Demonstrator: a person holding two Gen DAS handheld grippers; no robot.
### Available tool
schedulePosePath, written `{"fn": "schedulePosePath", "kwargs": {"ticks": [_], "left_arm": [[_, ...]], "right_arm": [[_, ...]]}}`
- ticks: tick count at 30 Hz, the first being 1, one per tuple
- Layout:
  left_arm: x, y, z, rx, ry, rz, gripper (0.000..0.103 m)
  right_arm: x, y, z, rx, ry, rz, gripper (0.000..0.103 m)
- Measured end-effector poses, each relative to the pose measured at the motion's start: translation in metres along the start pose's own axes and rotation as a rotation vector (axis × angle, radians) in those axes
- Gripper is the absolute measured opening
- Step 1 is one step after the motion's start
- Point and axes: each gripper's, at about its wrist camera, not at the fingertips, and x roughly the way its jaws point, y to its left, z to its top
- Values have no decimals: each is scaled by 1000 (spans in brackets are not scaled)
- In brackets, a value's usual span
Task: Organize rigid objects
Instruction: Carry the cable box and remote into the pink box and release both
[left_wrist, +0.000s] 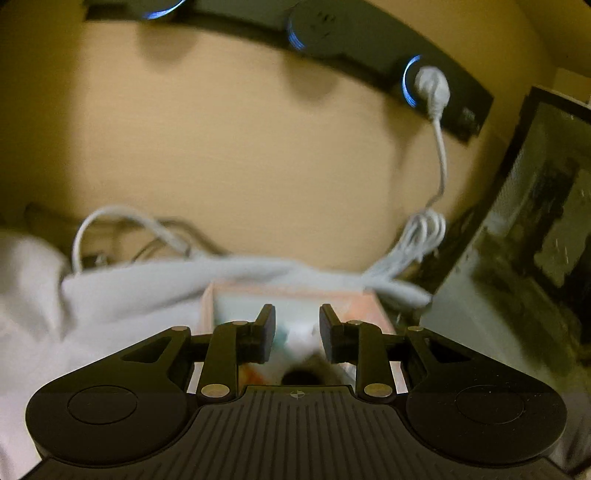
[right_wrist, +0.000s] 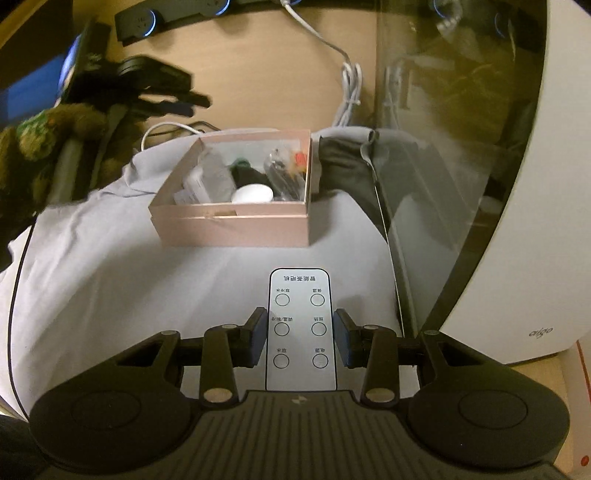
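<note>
Remote (right_wrist: 301, 328): white, flat, six round buttons, gripped between right gripper (right_wrist: 300, 338) jaws, above white cloth (right_wrist: 110, 277), short of pink box (right_wrist: 236, 225). Box open-topped, cluttered. Glass panel (right_wrist: 443, 147) close right. Left gripper (left_wrist: 297, 334) over box, jaws narrowly parted, contents blurred, grip undeterminable

Left wrist view looks steeply down, close over the open pink cardboard box (left_wrist: 295, 295). Right wrist view faces it (right_wrist: 236, 225) from farther back; both share it
</note>
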Motion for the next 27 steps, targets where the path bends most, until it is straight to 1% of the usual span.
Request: {"fn": "schedulePosePath", "kwargs": {"ticks": [2, 3, 5, 8, 10, 14, 15, 16, 17, 18, 19, 20, 21, 22, 23, 25, 26, 27], "left_arm": [[-12, -3, -10, 10, 25, 8, 29], [-22, 3, -18, 7, 31, 14, 29], [-44, 16, -36, -28, 36, 30, 29], [-67, 32, -58, -68, 70, 64, 29], [-75, 38, -69, -78, 101, 92, 29], [-84, 42, -86, -71, 137, 124, 29], [-85, 43, -90, -64, 147, 132, 29], [-86, 43, -94, -46, 159, 139, 29], [-89, 45, -99, -20, 170, 152, 29], [-91, 46, -105, 17, 178, 179, 29], [-93, 48, -109, 44, 184, 205, 29], [-95, 51, -115, 62, 191, 226, 29], [-97, 57, -121, 67, 202, 241, 29], [-97, 61, -125, 62, 212, 249, 29], [-97, 66, -130, 53, 223, 251, 29], [-96, 73, -141, 42, 248, 236, 29], [-99, 72, -145, 63, 221, 232, 29], [-99, 69, -149, 88, 215, 233, 31]], "right_arm": [[7, -2, 3, -12, 8, 6, 38], [10, -1, 6, -17, 9, 9, 38], [15, 3, 15, -33, 2, 17, 38], [24, 13, 38, -81, -40, 26, 38], [30, 23, 61, -117, -90, 17, 38], [51, 45, 126, -144, -242, 0, 39], [60, 48, 140, -142, -267, -4, 42], [71, 53, 152, -143, -270, -14, 57], [84, 57, 162, -138, -259, -35, 67], [95, 61, 166, -124, -244, -56, 67], [100, 66, 164, -106, -221, -59, 67], [105, 68, 159, -85, -195, -43, 67], [110, 70, 148, -57, -164, -17, 69], [112, 71, 138, -38, -142, -7, 73], [116, 73, 123, -22, -117, -13, 75], [125, 80, 92, -13, -63, -58, 75], [127, 83, 79, -10, -40, -80, 75], [128, 86, 63, -2, -18, -100, 75]]}}
